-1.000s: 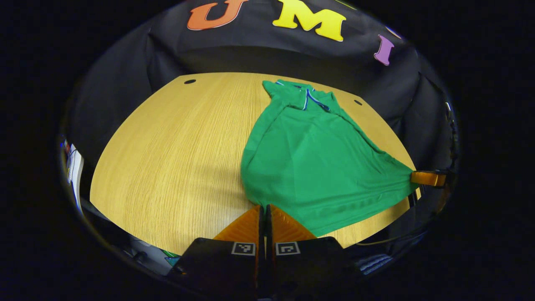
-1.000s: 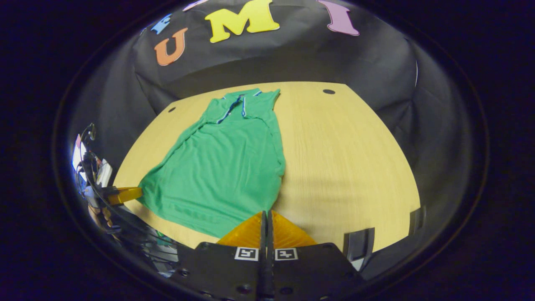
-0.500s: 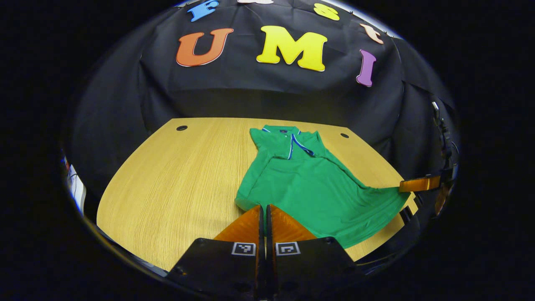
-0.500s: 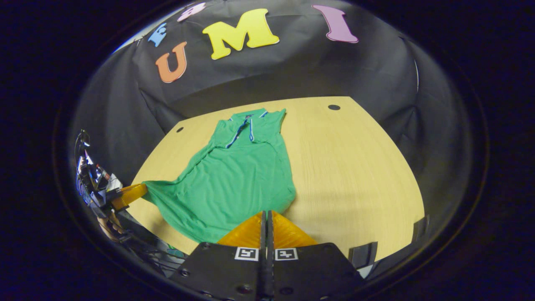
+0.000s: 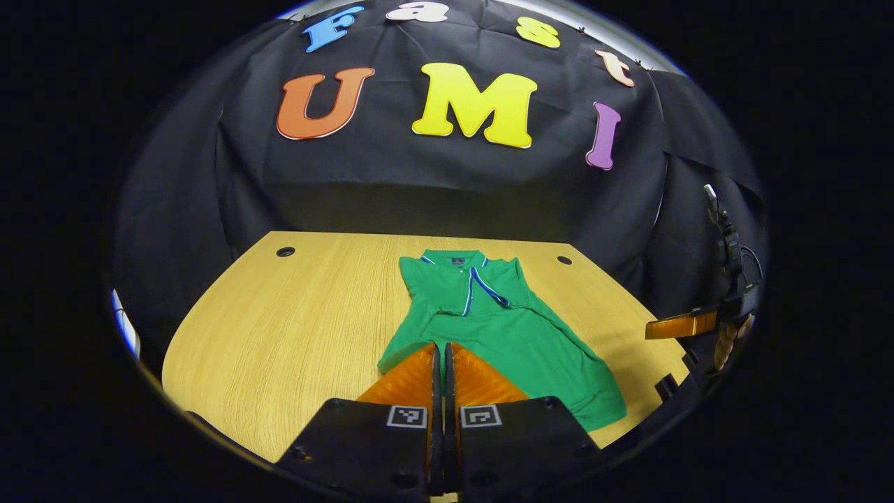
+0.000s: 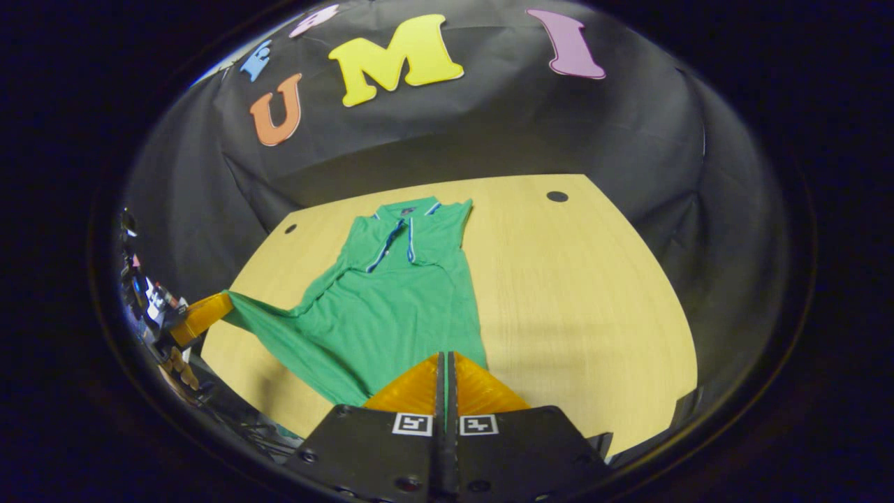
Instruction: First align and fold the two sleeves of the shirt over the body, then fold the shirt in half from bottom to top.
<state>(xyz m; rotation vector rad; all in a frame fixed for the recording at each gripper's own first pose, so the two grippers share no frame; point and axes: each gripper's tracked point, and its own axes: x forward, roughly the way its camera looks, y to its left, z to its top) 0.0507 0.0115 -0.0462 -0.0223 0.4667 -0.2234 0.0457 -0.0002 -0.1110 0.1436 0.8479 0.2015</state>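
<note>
A green polo shirt [image 5: 517, 342] lies on the wooden table [image 5: 279, 328] with its collar at the far end and both sleeves folded in. My left gripper [image 5: 440, 346] is shut at the shirt's near left hem corner. In the right gripper view, that left gripper [image 6: 209, 311] holds the corner lifted and the cloth of the shirt [image 6: 391, 307] stretches up to it. My right gripper [image 6: 443, 356] is shut above the near right hem. In the left gripper view, the right gripper [image 5: 653, 330] hangs clear of the cloth, and the right hem corner lies flat below it.
The table [image 6: 594, 293] has round cable holes near its far corners [image 5: 285, 251] [image 6: 557, 196]. Cables and gear crowd the left edge [image 6: 147, 293] beyond the table. A hand [image 5: 726, 342] holds the right gripper off the table's right side.
Both grippers have risen. The left hem corner has been lifted off the table. The cloth that stretched to the right gripper earlier now lies apart from it.
</note>
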